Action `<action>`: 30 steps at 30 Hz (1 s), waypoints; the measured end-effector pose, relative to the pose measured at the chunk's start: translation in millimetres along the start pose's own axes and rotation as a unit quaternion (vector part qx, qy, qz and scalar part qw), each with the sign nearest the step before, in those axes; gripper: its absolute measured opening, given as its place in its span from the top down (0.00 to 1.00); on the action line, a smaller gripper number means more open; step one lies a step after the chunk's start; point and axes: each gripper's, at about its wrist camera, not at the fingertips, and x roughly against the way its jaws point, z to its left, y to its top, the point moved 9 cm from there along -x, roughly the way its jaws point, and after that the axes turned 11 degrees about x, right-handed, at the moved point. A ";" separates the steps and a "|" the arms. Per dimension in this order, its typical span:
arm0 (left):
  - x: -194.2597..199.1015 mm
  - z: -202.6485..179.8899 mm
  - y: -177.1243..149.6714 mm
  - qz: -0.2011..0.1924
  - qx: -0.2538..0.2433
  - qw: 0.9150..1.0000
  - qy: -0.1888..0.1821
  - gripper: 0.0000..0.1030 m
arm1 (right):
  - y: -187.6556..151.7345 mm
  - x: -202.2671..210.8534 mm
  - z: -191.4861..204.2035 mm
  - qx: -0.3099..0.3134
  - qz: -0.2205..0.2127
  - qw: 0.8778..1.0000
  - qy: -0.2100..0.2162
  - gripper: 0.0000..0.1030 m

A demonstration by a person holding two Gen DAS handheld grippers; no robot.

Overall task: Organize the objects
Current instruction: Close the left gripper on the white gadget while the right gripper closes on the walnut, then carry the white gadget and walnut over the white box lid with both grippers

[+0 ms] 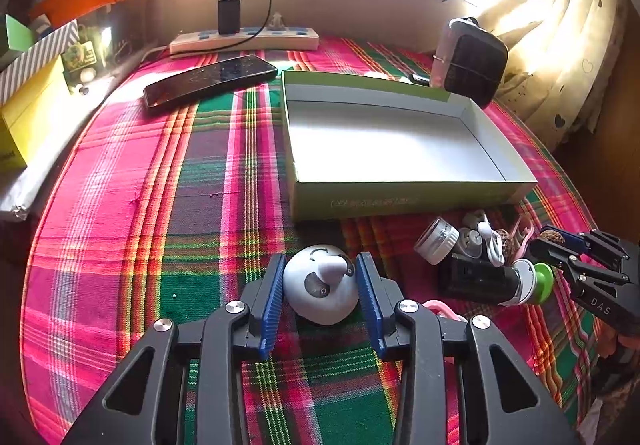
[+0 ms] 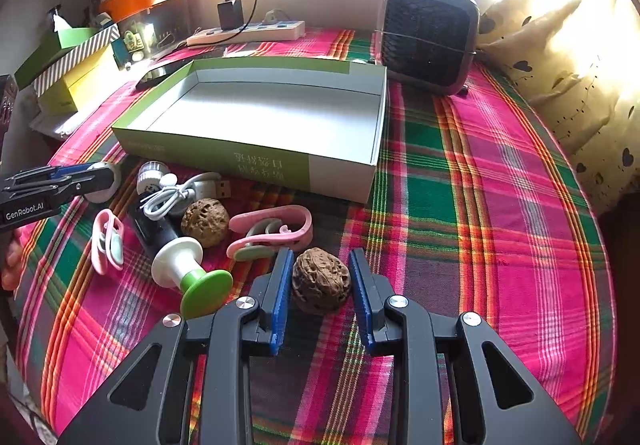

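- My left hand-held gripper [image 1: 320, 285] has black metal arms and ribbed blue pads, and its jaws stand partly open around a smooth grey dome-shaped gadget [image 1: 320, 285]. The pads look to touch its sides or nearly so; I cannot tell whether they press it.
- My right hand-held gripper [image 2: 318, 281] is of the same build. Its jaws are partly open with a wrinkled brown walnut [image 2: 320, 281] between them; the left pad looks to touch the nut, and a sliver of gap shows at the right pad.
- Both things rest on the table, which is covered in a woven plaid cloth [image 2: 500, 185] of pink, green and orange.
- The shallow cardboard box [image 2: 340, 177], green outside and white inside, lies open just beyond both grippers, with a printed line on its near wall that I cannot read.
- Between the box and my right gripper lies a small heap: a second walnut [image 2: 205, 222], pink plastic clips [image 2: 276, 229], a coiled white cable [image 2: 176, 193] and a white spool with a green flange [image 2: 192, 273].
- The left gripper's side reads "GenRobot.AI" in the right wrist view; the right gripper's reads "DAS" in the left wrist view.
- A dark phone [image 1: 210, 79] lies flat left of the box, and a black mesh-fronted fan [image 2: 430, 39] stands behind it.
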 end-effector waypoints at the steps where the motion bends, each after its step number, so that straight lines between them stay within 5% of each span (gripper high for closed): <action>1: 1.4 -0.7 1.1 -0.002 -0.001 1.000 0.000 0.72 | 0.9 1.2 -0.4 0.000 -0.001 1.000 -0.001 0.71; 17: 7.7 -1.5 5.0 -0.011 0.000 1.000 0.000 0.73 | 10.0 11.3 -2.5 -0.004 -0.016 1.000 -0.007 0.71; 30: 21.5 -20.9 39.2 -0.028 -0.012 0.999 -0.020 0.73 | 53.2 22.2 -2.8 0.007 -0.044 0.999 0.004 0.71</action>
